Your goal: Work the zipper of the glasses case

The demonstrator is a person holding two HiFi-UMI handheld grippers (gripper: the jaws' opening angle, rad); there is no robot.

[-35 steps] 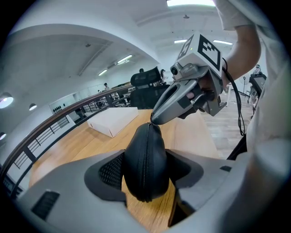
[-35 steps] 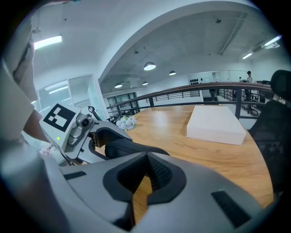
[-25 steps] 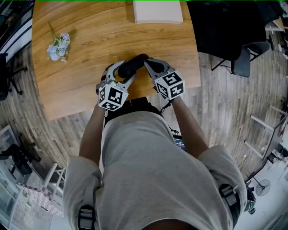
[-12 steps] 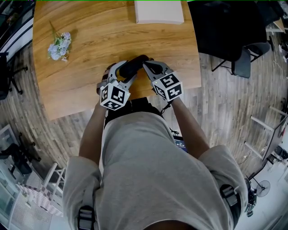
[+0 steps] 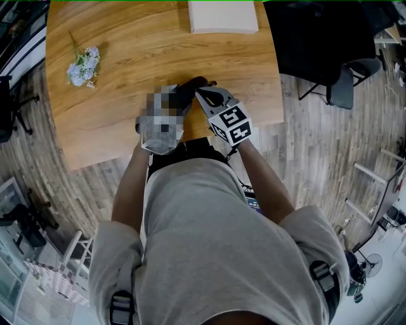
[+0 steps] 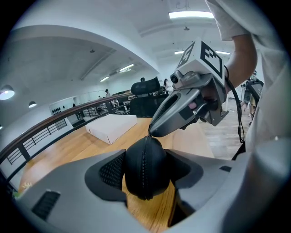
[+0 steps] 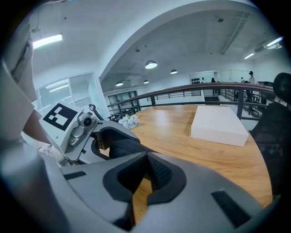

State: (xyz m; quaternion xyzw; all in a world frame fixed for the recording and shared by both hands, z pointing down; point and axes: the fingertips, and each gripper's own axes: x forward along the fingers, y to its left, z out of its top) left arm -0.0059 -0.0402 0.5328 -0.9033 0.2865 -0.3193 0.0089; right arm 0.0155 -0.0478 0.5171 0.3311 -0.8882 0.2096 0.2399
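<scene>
A pale grey short-sleeved T-shirt (image 5: 209, 241), with dark buckled straps (image 5: 320, 278) at five and seven o'clock. The left tongs (image 6: 144, 172) and right tongs (image 7: 145, 159) have grey shells, black ribbed pads and black-and-white marker cubes (image 5: 231, 124).

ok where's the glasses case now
In the left gripper view, the glasses case is held between the jaws of the left gripper, the right gripper touching its far end.

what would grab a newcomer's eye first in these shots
The black glasses case stands out, clamped in the left gripper near the front edge of the wooden table. The shut right gripper has its tip at the top end of the zipper. Farther off lie a white box and a flower bunch.
</scene>
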